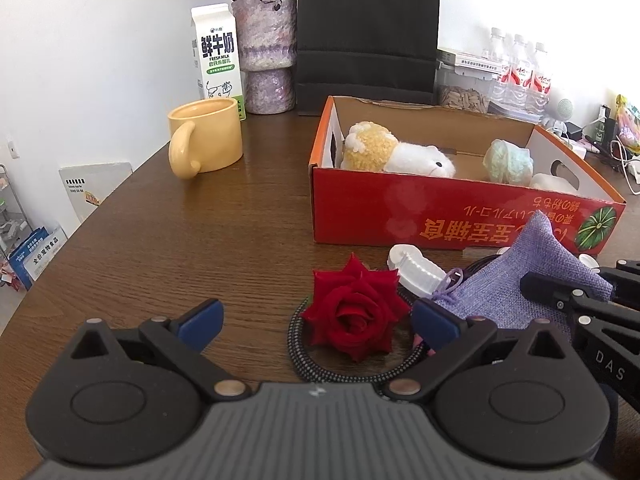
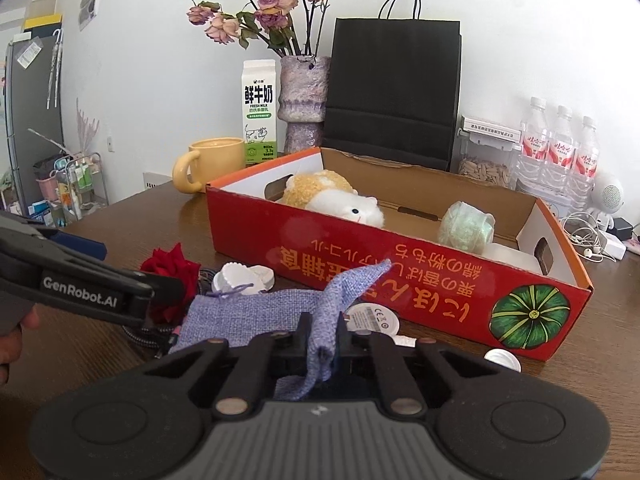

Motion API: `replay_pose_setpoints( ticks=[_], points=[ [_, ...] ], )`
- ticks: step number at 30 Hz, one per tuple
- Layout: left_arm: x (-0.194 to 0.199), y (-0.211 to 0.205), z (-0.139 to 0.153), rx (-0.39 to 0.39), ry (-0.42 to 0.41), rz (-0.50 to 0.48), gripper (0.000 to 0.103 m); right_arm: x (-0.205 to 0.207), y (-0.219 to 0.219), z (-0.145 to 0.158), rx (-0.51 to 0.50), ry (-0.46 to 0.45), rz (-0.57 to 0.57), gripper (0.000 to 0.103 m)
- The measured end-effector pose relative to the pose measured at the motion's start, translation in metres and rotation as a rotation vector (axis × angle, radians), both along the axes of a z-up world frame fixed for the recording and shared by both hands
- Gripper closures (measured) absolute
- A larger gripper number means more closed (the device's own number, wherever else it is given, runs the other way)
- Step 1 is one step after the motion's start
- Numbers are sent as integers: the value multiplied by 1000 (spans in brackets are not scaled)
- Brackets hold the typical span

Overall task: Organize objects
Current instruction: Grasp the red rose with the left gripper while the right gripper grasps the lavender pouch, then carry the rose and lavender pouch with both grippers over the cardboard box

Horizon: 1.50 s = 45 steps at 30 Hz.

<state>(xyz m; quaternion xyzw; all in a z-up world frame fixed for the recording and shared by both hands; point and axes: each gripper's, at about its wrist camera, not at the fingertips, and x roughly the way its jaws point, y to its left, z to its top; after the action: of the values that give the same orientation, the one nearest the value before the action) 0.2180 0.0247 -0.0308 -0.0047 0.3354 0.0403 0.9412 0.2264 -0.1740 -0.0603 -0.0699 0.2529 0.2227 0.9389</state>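
Dark wooden table (image 1: 160,248) lies under us. Our right claw (image 2: 322,334) is clamped tight on the lilac burlap pouch (image 2: 256,312), before the red box (image 2: 360,256). Our left claw (image 1: 316,320) gapes empty, red rose (image 1: 354,312) just ahead between its fingers.

Right tool (image 2: 323,340) clamped on a fold of the purple cloth pouch (image 2: 256,316), just in front of the red cardboard box (image 2: 360,264). Left of the pouch, beside the box: a red rose (image 2: 172,268). Inside the box: plush toy (image 2: 336,200).
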Motion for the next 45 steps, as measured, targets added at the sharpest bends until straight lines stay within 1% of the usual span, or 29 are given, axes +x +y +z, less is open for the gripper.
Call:
replay_pose_setpoints(
  ticks=[4, 5, 6, 8, 9, 11, 12, 13, 14, 17, 23, 31, 45],
  points=[
    [-1, -2, 0, 5, -1, 3, 0, -5, -7, 6, 51, -29, 2, 96],
    [-1, -2, 0, 6, -1, 3, 1, -7, -9, 7, 62, -37, 1, 96],
    [0, -3, 0, 4, 0, 0, 4, -8, -10, 8, 70, -42, -1, 96],
    [1, -4, 0, -2, 4, -6, 16, -9, -13, 9, 81, -44, -5, 96],
    [1, -5, 0, -6, 5, -11, 19, -9, -13, 9, 84, -45, -8, 96],
    [2, -8, 0, -13, 11, -22, 37, -9, -15, 10, 89, -44, -10, 96],
    [3, -9, 0, -18, 13, -28, 43, -9, -15, 10, 91, -44, -11, 96],
    [3, -10, 0, -23, 17, -35, 56, -10, -15, 10, 92, -45, -10, 96],
    [4, -11, -1, -27, 25, -38, 64, -10, -15, 10, 92, -46, -10, 96],
    [3, -13, 0, -26, 18, -39, 72, -11, -16, 9, 95, -47, -10, 96],
    [-5, -16, 9, -15, -10, -49, 77, -13, -16, 10, 102, -54, -8, 96],
    [-16, -18, 21, -10, -46, -54, 78, -18, -20, 14, 130, -73, -1, 96],
    [-44, -19, 43, -14, -109, -64, 80, -39, -25, 36, 185, -110, 5, 96]
  ],
)
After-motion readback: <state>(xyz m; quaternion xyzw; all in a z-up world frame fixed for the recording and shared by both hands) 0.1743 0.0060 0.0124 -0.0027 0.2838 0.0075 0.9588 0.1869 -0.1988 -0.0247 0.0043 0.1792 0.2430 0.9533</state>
